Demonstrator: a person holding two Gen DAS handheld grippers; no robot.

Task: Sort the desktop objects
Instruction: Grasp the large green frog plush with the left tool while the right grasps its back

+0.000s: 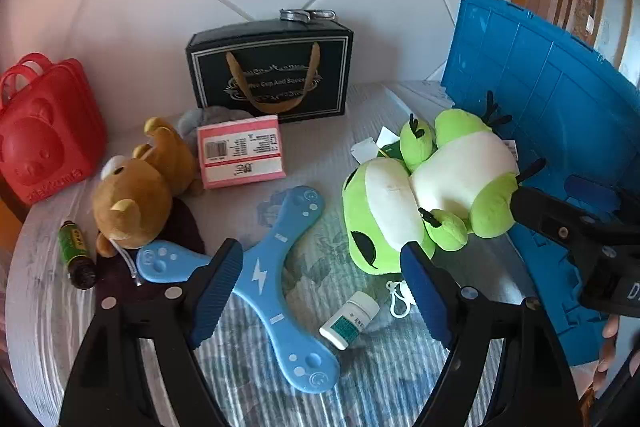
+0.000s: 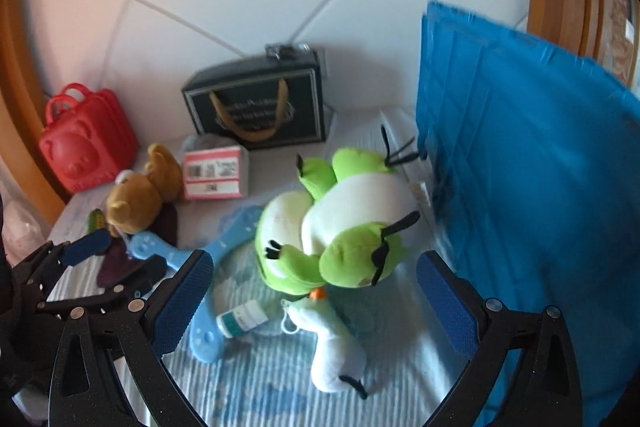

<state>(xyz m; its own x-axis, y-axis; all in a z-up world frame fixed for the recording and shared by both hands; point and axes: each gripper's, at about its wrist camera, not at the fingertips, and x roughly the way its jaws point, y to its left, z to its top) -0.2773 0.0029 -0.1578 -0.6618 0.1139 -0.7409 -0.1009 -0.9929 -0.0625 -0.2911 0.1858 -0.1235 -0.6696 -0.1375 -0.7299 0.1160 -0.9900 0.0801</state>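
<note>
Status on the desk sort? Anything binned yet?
Nothing looks sorted. Both grippers, left and right, are open and empty. Still loose on the cloth: green frog plush, brown bear, blue boomerang, pill bottle, pink box. Blue crate interior isn't visible.

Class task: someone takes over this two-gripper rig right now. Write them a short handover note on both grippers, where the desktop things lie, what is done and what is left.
Left gripper: open, empty, above the blue three-armed plastic boomerang.
Right gripper: open, empty, above the green and white plush frog.
The blue plastic crate stands at the right, beside the frog.
Brown plush bear, pink box, small white pill bottle, green tube, red plastic bear case and black gift box all lie on the striped cloth.
Done: nothing visibly sorted.
Left: everything.
</note>
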